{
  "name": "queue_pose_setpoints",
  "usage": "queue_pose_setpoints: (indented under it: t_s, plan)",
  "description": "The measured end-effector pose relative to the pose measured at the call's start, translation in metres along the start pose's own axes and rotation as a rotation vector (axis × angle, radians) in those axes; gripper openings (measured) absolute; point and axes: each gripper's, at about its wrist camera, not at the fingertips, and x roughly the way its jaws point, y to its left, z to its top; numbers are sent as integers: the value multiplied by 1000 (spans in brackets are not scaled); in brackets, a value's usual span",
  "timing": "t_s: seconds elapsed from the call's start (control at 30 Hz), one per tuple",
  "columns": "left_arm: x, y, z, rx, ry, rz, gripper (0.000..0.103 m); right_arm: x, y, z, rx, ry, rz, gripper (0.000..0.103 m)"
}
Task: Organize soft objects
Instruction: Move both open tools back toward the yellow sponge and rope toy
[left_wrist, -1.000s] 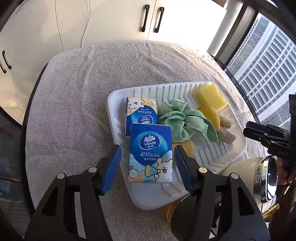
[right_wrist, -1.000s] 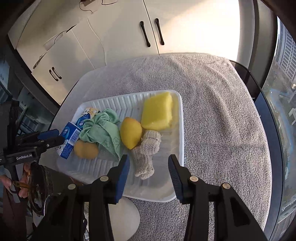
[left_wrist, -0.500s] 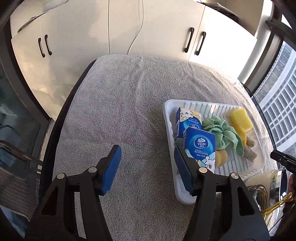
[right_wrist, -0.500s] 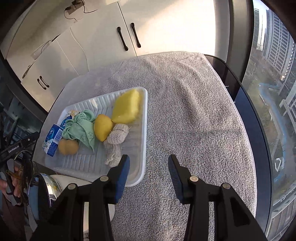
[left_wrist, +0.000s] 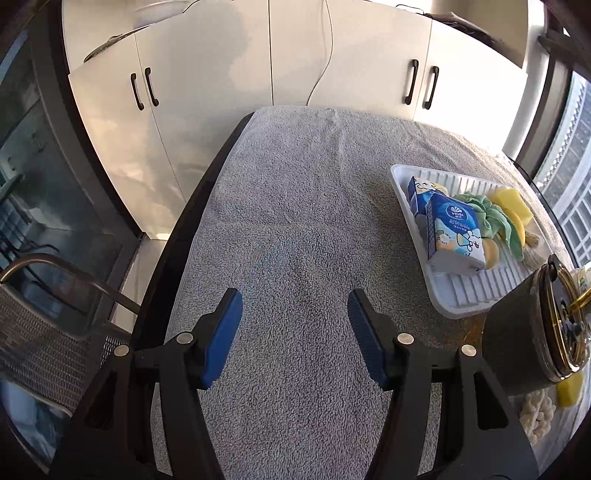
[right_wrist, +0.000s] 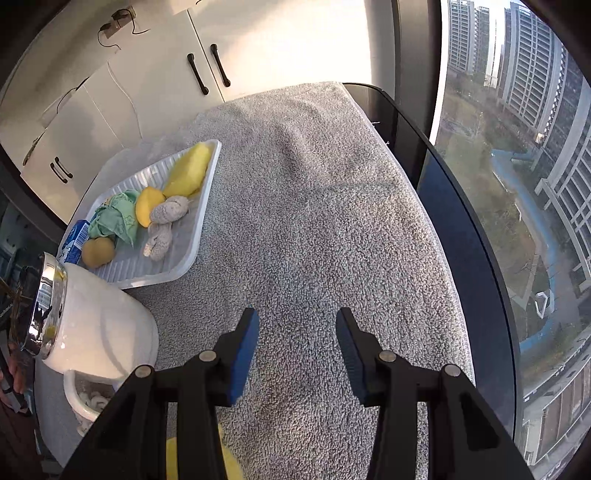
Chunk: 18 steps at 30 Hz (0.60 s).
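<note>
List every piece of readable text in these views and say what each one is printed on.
"vinda": in the round logo on the front blue tissue pack in the white tray.
Chinese characters under that logo: too small to read.
Second tissue pack behind it: only cartoon art legible.
Right wrist view: pack print blurred.

Soft items counted on one white ribbed plastic tray (right_wrist: 192, 242)

Two blue tissue packs (left_wrist: 456, 230), one crumpled green cloth (right_wrist: 116, 219), one yellow sponge block (right_wrist: 188, 171), two round yellow fruit-shaped toys (right_wrist: 147, 205) and two beige knitted pieces (right_wrist: 170, 210) were counted.
</note>
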Motion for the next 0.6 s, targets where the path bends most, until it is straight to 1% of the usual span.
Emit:
queue_pose_setpoints:
  t_s: [0.07, 0.27, 0.43, 0.5, 0.6]
  plan:
    - [-8, 1, -12, 8, -4, 10, 58, -4, -4, -11, -7, 1, -20, 47]
    - [-31, 2, -51, 29, -4, 10, 58, -19, -14, -49, -24, -2, -57, 48]
    - [-40, -5, -79, 39, 36, -37, 58, -31, -17, -80, -37, 3, -76, 49]
    - [-44, -10, -89, 47, 36, -37, 58, -35, -15, -90, -45, 1, -85, 49]
    - [-49, -22, -102, 84, 43, -41, 58, -40, -10, -103, -64, -2, -93, 53]
